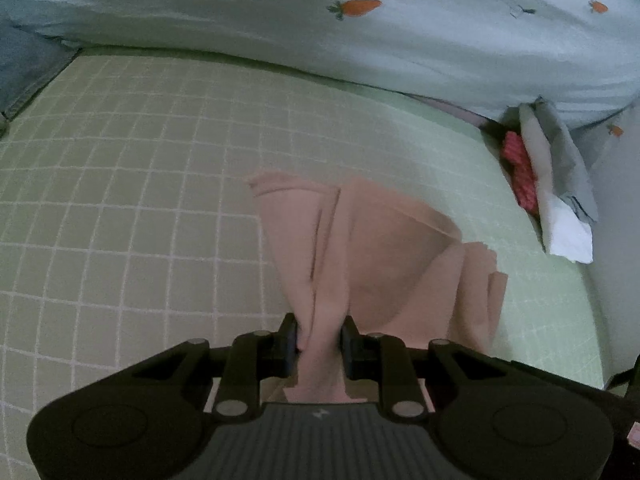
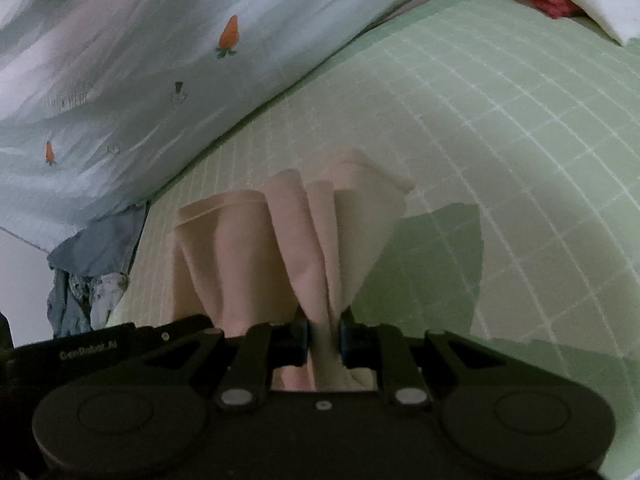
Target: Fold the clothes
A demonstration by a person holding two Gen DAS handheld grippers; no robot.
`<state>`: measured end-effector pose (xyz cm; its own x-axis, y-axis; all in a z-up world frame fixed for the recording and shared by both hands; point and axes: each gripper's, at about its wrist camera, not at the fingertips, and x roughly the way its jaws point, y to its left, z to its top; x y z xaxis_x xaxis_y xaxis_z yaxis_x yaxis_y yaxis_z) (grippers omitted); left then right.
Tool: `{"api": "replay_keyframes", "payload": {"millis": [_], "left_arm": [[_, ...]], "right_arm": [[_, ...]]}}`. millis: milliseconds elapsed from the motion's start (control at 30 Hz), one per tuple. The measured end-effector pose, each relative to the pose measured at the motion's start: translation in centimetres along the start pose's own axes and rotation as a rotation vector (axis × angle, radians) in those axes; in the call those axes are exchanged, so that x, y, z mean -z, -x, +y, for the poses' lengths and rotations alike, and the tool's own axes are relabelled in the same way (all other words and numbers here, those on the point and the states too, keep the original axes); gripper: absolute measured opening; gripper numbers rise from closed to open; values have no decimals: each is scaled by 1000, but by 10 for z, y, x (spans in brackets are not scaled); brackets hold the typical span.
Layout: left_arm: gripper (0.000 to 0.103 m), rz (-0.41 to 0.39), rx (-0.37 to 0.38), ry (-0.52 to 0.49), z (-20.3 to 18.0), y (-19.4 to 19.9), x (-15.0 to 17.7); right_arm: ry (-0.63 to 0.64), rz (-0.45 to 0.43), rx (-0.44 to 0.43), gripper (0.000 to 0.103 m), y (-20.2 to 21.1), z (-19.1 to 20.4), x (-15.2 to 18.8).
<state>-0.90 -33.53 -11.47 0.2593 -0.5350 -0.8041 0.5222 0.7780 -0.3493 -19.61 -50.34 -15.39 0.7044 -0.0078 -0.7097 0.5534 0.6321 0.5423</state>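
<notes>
A pale pink garment (image 1: 360,248) hangs bunched over the green checked bed sheet (image 1: 140,200). My left gripper (image 1: 319,340) is shut on a gathered edge of it, and the cloth fans out away from the fingers. In the right wrist view the same pink garment (image 2: 288,240) falls in pleats, with my right gripper (image 2: 324,334) shut on another pinch of it. The garment is lifted and throws a shadow on the sheet (image 2: 500,140) to the right. Part of the cloth is hidden behind each gripper body.
A light blue quilt with carrot prints (image 1: 360,40) lies along the far side of the bed. A pile of red, white and grey clothes (image 1: 552,184) sits at the right edge. Blue-grey fabric (image 2: 96,264) lies bunched at the left in the right wrist view.
</notes>
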Motion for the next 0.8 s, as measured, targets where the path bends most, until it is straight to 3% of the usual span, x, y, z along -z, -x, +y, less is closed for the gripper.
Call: {"api": "replay_keyframes", "payload": {"millis": [167,367,567,800], "left_arm": [[23,13,53,-41,-9,-1,3],[23,37,146,-89,-26,-11,2],[23,72,251,-154,-72,-30,2],[23,91,331,-244,-145,-49,-2]], "right_arm": [[-14,-25,25,15,13,-10,3],[-16,-52,135,15,37,-19,-1],[-91,-109,237,15,66,-50,-14],[-189,-208,285,15,102,-100,-41]]}}
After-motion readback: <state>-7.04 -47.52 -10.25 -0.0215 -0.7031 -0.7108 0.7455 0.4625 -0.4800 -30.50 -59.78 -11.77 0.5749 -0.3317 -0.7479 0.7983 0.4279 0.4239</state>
